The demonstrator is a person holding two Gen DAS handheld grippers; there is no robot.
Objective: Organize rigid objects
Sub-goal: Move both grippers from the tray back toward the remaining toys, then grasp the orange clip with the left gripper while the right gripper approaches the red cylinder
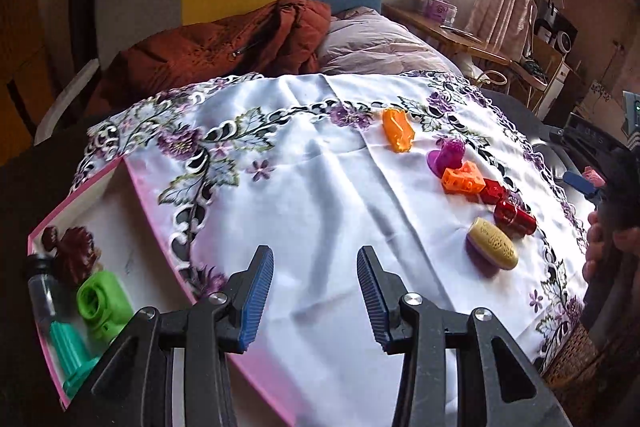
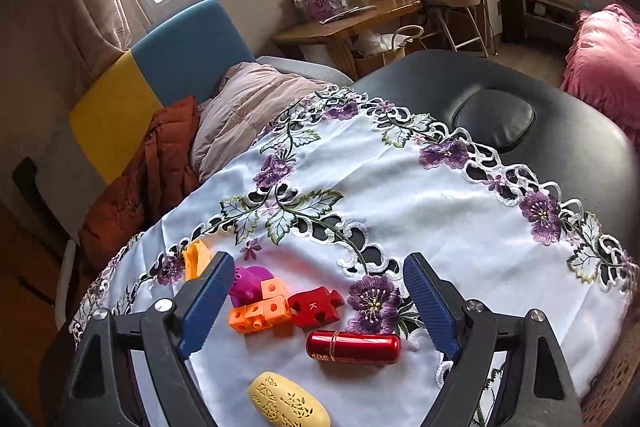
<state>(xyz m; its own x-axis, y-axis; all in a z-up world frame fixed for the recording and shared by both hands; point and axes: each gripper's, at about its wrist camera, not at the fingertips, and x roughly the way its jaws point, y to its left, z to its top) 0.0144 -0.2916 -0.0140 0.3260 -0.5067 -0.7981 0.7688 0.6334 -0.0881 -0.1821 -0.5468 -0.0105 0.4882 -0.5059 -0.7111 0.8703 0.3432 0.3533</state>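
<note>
A row of small objects lies on the white embroidered cloth (image 1: pixel 320 187): an orange piece (image 1: pixel 397 129), a purple toy (image 1: pixel 448 157), orange cubes (image 1: pixel 464 179), a red puzzle piece (image 1: pixel 493 190), a red cylinder (image 1: pixel 515 217) and a yellow oval on a purple base (image 1: pixel 493 245). My left gripper (image 1: pixel 316 297) is open and empty above the cloth. My right gripper (image 2: pixel 320 303) is open and empty, over the red cylinder (image 2: pixel 354 347), the red puzzle piece (image 2: pixel 315 307), the orange cubes (image 2: pixel 262 309) and the yellow oval (image 2: pixel 288 403).
A pink-edged white box (image 1: pixel 136 195) at the left holds a green piece (image 1: pixel 102 301), a teal piece (image 1: pixel 72 351), a dark red toy (image 1: pixel 74 255) and a clear bottle (image 1: pixel 42 289). A black padded table (image 2: pixel 520 95) lies under the cloth. A bed stands behind.
</note>
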